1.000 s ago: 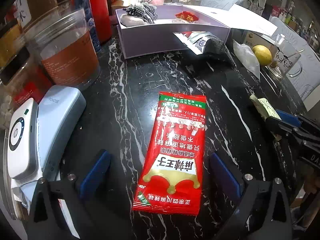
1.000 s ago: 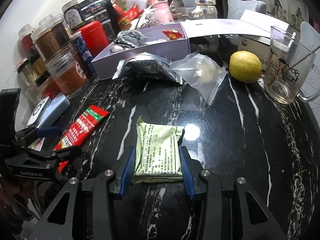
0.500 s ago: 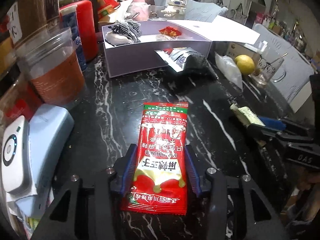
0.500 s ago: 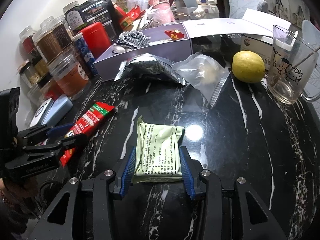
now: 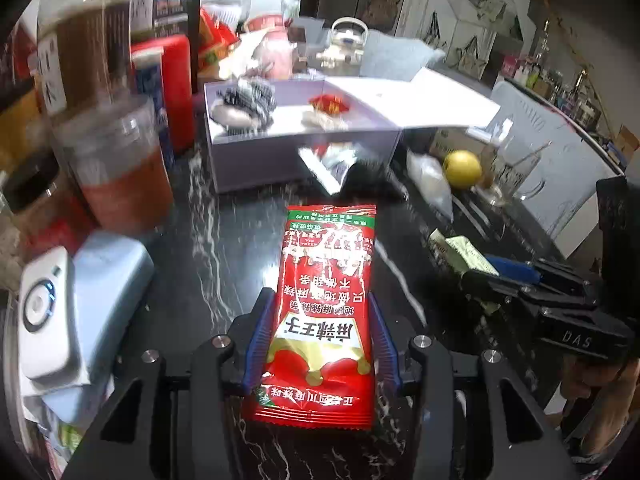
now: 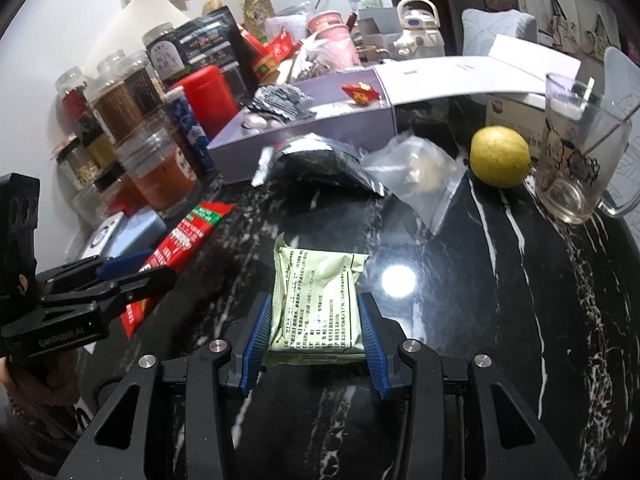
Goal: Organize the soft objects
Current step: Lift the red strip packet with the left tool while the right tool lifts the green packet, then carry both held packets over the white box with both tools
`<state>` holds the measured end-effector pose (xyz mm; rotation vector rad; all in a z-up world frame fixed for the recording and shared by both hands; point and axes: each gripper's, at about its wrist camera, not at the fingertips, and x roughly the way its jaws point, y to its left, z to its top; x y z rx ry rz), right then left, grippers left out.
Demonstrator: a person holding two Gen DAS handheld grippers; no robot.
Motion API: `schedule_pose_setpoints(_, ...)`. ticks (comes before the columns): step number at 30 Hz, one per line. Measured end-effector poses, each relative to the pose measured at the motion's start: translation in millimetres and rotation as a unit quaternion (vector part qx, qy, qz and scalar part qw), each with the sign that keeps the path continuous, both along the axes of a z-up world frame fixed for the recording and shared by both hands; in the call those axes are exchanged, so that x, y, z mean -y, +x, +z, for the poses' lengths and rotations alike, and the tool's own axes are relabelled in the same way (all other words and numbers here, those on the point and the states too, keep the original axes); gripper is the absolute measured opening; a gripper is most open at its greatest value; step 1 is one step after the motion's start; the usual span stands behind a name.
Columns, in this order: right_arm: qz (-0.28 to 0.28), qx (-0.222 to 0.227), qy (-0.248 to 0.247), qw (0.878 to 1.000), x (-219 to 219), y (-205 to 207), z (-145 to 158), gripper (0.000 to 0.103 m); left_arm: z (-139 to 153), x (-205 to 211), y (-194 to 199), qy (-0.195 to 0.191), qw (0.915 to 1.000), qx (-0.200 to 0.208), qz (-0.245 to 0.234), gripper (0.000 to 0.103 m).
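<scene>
My left gripper (image 5: 320, 320) is shut on a red snack packet (image 5: 326, 300) and holds it lifted above the black marble table (image 5: 224, 240). The packet also shows in the right wrist view (image 6: 180, 240). My right gripper (image 6: 316, 320) is shut on a pale green packet (image 6: 316, 300), held just over the table. An open lilac box (image 5: 304, 160) stands ahead with small soft items (image 5: 248, 100) inside. A dark foil bag (image 6: 320, 160) and a clear zip bag (image 6: 420, 172) lie in front of the box.
Jars (image 5: 108, 160) and a red canister (image 5: 172, 92) crowd the left edge. A pale blue case with a white device (image 5: 52, 320) lies at the near left. A lemon (image 6: 500, 156) and a glass mug (image 6: 576, 152) stand at the right.
My left gripper closed on the red packet and lifted it, tilting toward the box. My right gripper kept hold of the green packet and rose slightly.
</scene>
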<state>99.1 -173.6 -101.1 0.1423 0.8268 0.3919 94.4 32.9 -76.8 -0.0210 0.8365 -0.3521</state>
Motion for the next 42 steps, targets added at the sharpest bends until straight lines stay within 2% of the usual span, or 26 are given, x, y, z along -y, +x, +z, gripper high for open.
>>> schedule_pose_setpoints(9,0.006,0.045,0.012,0.999,-0.1,-1.8,40.0,0.043,47.0,-2.8,-1.3,-0.016,0.9984,0.054,0.010,0.046)
schedule_pose_setpoints(19,0.030,0.096,0.010,0.995,-9.0,16.4,84.5,0.043,97.5,-0.3,16.2,-0.027,0.9919,0.123,0.016,0.046)
schedule_pose_setpoints(26,0.049,0.125,0.010,0.991,-15.1,41.4,110.3,0.043,115.5,0.2,45.1,-0.061,0.9861,0.151,0.030,0.046)
schedule_pose_setpoints(30,0.050,0.134,0.012,0.990,-15.9,59.8,120.9,0.043,125.6,1.6,67.7,-0.053,0.9829,0.172,0.040,0.046)
schedule_pose_setpoints(35,0.057,0.142,-0.002,0.988,-19.3,85.3,127.4,0.043,137.8,-5.9,96.5,-0.047,0.9800,0.184,0.061,0.046)
schedule_pose_setpoints(42,0.061,0.147,0.007,0.987,-21.0,123.3,139.7,0.043,144.8,-8.6,133.3,-0.036,0.9776,0.193,0.076,0.046)
